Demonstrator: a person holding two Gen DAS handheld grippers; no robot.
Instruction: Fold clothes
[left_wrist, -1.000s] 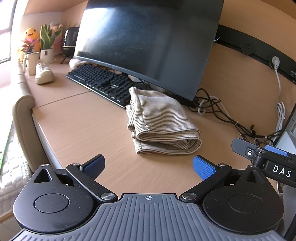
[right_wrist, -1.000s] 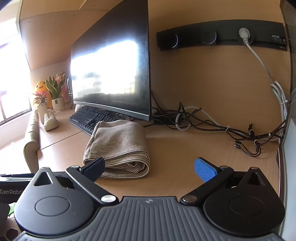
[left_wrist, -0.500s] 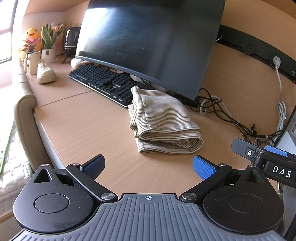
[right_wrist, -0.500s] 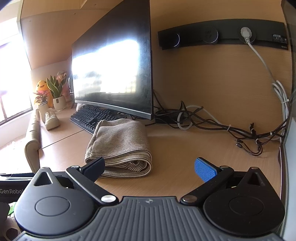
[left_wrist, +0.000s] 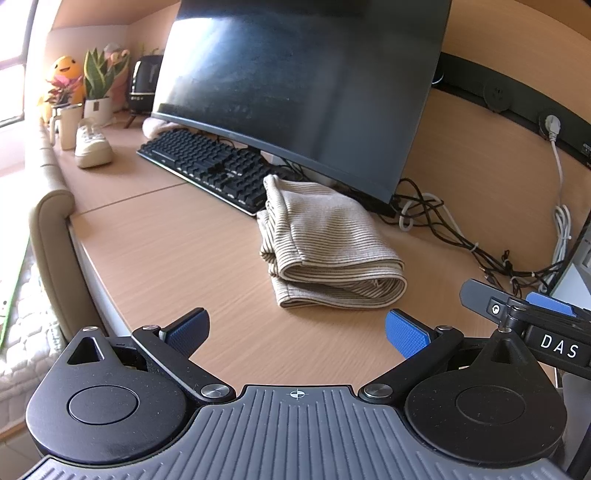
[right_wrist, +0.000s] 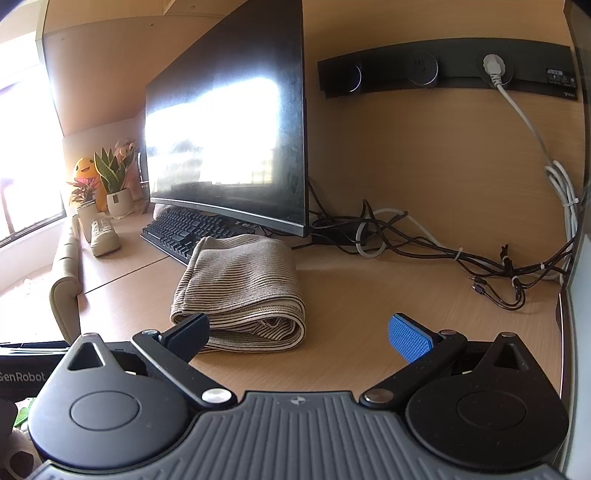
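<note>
A beige striped garment (left_wrist: 325, 243) lies folded in a compact stack on the wooden desk (left_wrist: 177, 251), just in front of the monitor. In the right wrist view the same folded garment (right_wrist: 243, 288) sits ahead and left. My left gripper (left_wrist: 295, 330) hovers open over the desk's near edge, short of the garment, with nothing between its blue pads. My right gripper (right_wrist: 299, 332) is open too, empty, with its left finger in front of the garment's near corner. The right gripper's body (left_wrist: 524, 321) shows at the right edge of the left wrist view.
A dark curved monitor (left_wrist: 295, 85) and black keyboard (left_wrist: 210, 166) stand behind the garment. Tangled cables (right_wrist: 424, 247) run along the back wall at right. A white shoe (left_wrist: 92, 146), a mug and potted plants (left_wrist: 98, 85) sit at the far left. A padded rail (left_wrist: 51, 229) borders the desk's left edge.
Both views have shifted slightly, with the folded garment sitting a little further right and up in each. The garment itself has not moved and both grippers stay open.
</note>
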